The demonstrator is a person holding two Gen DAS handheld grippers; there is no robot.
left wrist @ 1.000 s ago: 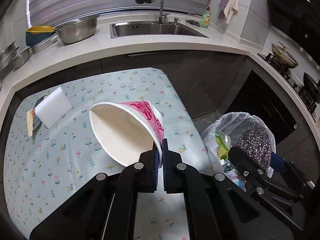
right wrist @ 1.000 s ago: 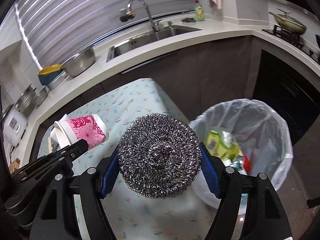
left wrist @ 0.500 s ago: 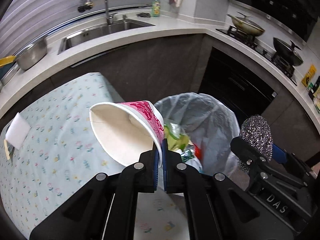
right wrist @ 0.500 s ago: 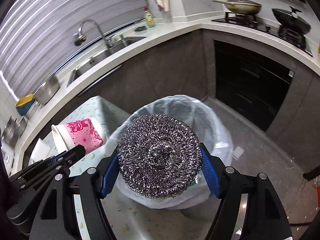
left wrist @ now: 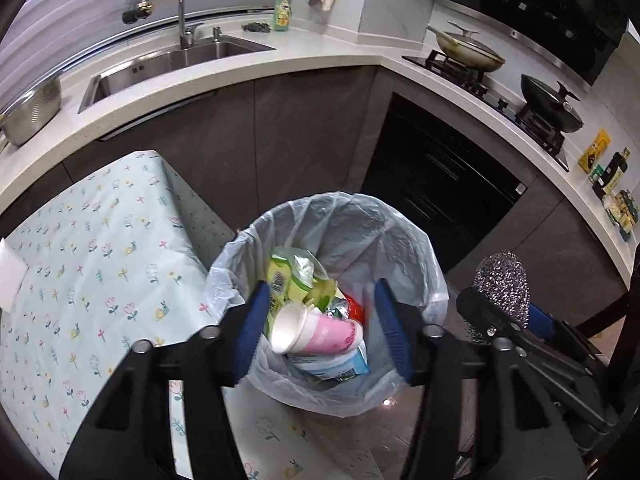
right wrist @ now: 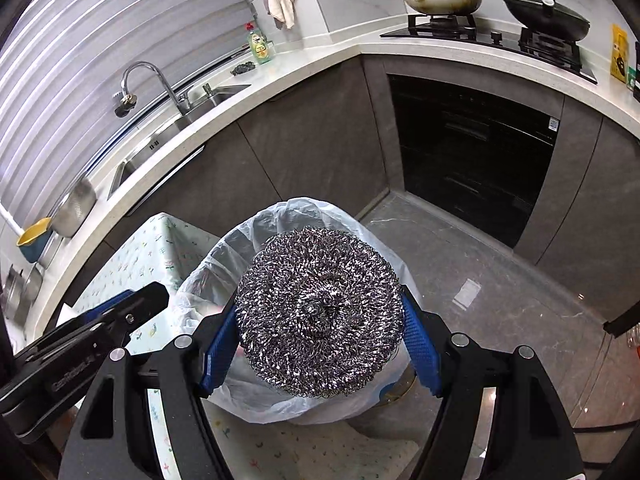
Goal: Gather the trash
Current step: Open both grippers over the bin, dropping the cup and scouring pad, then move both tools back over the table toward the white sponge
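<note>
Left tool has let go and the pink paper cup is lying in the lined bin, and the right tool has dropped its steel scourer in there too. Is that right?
Not quite. The right tool is shut on the steel scourer, held over the lined bin, as the right wrist view shows. The rest stands: the left tool is opening with nothing in it, and the pink paper cup lies in the bin.

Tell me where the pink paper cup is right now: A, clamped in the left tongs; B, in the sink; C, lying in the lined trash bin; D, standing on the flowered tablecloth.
C: the pink paper cup lies on its side on the wrappers inside the lined trash bin, below the opening left tongs, which have nothing between them.
</note>
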